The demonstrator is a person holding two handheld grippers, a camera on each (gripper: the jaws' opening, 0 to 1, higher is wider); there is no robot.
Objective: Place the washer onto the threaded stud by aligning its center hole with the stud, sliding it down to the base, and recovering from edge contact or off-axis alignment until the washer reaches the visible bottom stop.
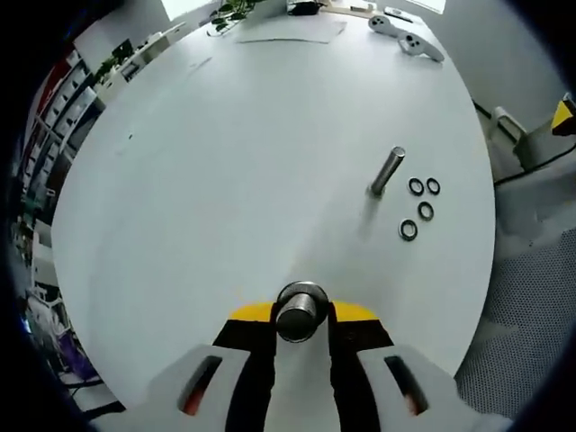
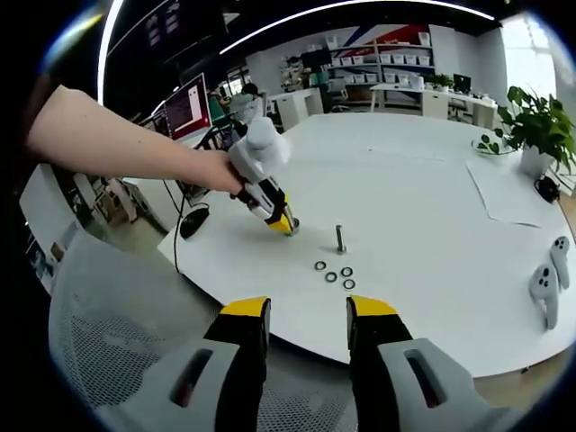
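Left gripper (image 1: 301, 317) clamps stud (image 1: 301, 310) (washers (image 1: 419, 207) apart).

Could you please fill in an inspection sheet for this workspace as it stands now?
Surface: white table, mostly bare.
Job's things: upright stud; four washers flat beside it, none on it.
Clutter: two white controllers, paper sheet, potted plant.
Grippers: left gripper shut on a metal cylinder; right gripper open, off the table edge.
Cables: black cable over the table edge.
Surroundings: mesh chair, shelving, monitor.
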